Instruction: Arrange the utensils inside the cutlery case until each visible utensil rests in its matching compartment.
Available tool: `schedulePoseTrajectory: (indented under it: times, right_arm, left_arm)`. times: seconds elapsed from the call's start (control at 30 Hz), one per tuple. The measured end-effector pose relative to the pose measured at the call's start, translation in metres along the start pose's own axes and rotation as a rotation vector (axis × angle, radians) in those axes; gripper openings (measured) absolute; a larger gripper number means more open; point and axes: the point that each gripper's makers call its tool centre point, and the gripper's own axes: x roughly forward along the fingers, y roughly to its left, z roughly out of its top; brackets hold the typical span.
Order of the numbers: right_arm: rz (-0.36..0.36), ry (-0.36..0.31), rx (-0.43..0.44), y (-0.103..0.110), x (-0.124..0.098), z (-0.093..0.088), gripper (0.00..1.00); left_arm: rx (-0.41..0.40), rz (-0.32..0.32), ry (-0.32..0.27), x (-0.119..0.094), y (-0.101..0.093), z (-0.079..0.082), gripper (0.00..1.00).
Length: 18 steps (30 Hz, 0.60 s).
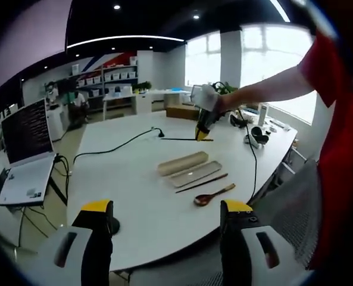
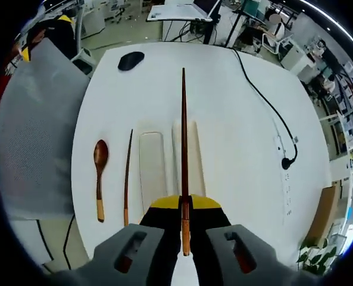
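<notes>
Chopstick (image 2: 184,149) sits clamped in the right hand-held gripper (image 2: 185,205), jaws pressed together on its lighter handle end; shaft runs straight toward 12 o'clock in the right gripper view, held above the white tabletop (image 2: 236,155) w/ its tip out past the case. Below it lie the two light case halves side by side: tray (image 2: 152,164) at approx 9 o'clock of the shaft, lid (image 2: 195,156) directly under/just right of it. Both look empty. Second chopstick (image 2: 127,176) lies on the tabletop just left of the tray, roughly parallel to it, not touching. Wooden spoon (image 2: 99,176) lies further toward 9 o'clock, bowl end pointing to 12, apart from the second chopstick. Black round object (image 2: 131,60) rests near the far edge at approx 11 o'clock. Black cable (image 2: 265,98) runs along the right side to a plug at approx 3 o'clock.

Left hand-held gripper (image 1: 164,214) hangs w/ jaws wide apart, nothing between them, yellow-tipped, near the tabletop's near edge. In the left gripper view the right hand-held gripper shows at approx 1 o'clock, carried by a person's arm (image 1: 265,89) in a red sleeve, chopstick sticking out sideways. Case halves, second chopstick and spoon lie mid-tabletop, spoon nearest the camera. Laptop (image 1: 27,155) stands open at 9 o'clock, off the tabletop.
</notes>
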Motion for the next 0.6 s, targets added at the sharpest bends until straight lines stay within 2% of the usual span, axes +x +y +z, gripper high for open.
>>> schedulePoseTrajectory:
  times: [0.17,0.37,0.43,0.47,0.53,0.57,0.6]
  right_arm:
    - [0.009,0.001,0.015,-0.001,0.006,0.001,0.0]
    - [-0.021,0.009,0.023,-0.008,0.01,-0.001,0.0]
    - [-0.08,-0.022,0.02,-0.017,0.012,0.002,0.0]
    - [-0.075,-0.032,0.041,-0.016,0.015,0.002,0.0]
    - [-0.069,-0.103,0.04,-0.012,0.021,0.009,0.0]
    - [-0.073,-0.114,0.043,-0.011,0.024,0.009,0.0]
    - [-0.082,-0.098,0.051,-0.011,0.027,0.005,0.0]
  left_arm:
    - [-0.007,0.014,0.003,-0.003,0.005,-0.002,0.76]
    - [-0.009,0.023,0.001,-0.005,0.008,-0.002,0.76]
    - [-0.014,0.022,0.001,-0.005,0.008,-0.002,0.76]
    - [-0.012,0.02,0.003,-0.005,0.007,-0.003,0.76]
    - [-0.008,0.015,0.005,-0.004,0.006,-0.003,0.76]
    - [-0.005,0.012,0.007,-0.004,0.005,-0.003,0.76]
    - [0.003,0.011,0.008,-0.003,0.005,-0.002,0.76]
